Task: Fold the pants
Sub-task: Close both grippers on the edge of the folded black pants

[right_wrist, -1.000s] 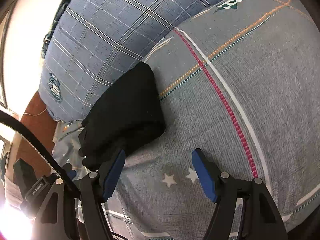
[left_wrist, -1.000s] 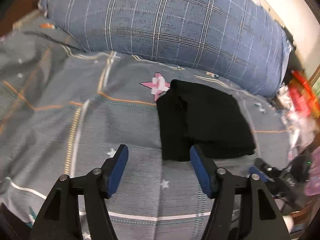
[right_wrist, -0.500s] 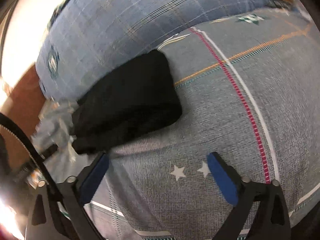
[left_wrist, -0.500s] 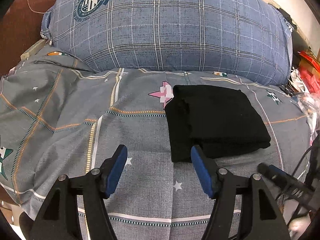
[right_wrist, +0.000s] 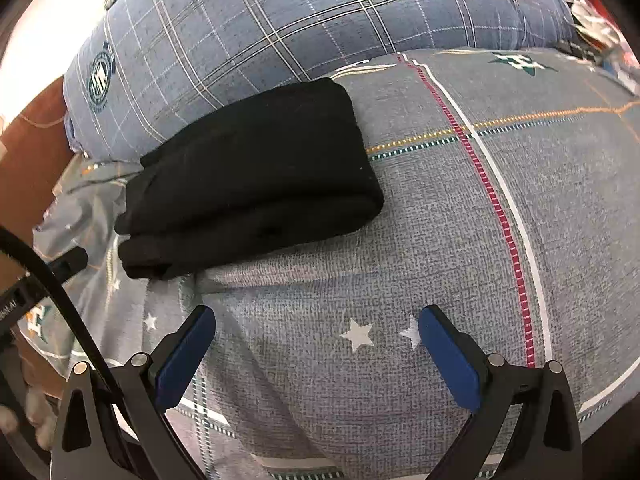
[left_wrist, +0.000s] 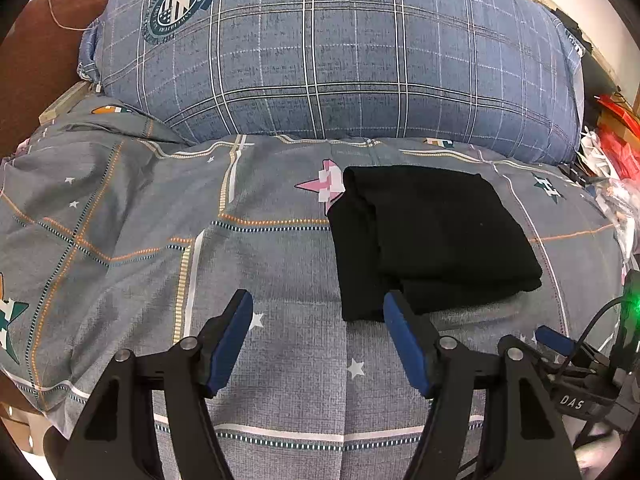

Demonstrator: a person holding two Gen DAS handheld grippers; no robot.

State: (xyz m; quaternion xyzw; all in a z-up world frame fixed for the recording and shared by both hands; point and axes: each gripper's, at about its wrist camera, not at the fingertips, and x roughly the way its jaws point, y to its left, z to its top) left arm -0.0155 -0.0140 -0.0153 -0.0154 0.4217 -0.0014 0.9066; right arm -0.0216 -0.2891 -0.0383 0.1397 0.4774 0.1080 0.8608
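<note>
- I see the grey patterned bed [left_wrist: 120, 240] beneath both tools, a blue plaid pillow [left_wrist: 340, 52] beyond.
- Black pants [left_wrist: 432, 236] lie folded on the bed, ahead-right of my left hand-held gripper [left_wrist: 316, 338].
- Left hand-held gripper: wide, empty.
- Right hand-held gripper [right_wrist: 316, 348]: wide, empty; pants [right_wrist: 256, 176] ahead-left.

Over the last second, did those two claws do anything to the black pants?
No. Both claws drew back from the folded black pants: the left claw swung to face the bed squarely, and the right claw, whose finger sat at the bundle's edge, pulled clear. Both stayed open and empty. The pants stayed folded by the blue pillow.
</note>
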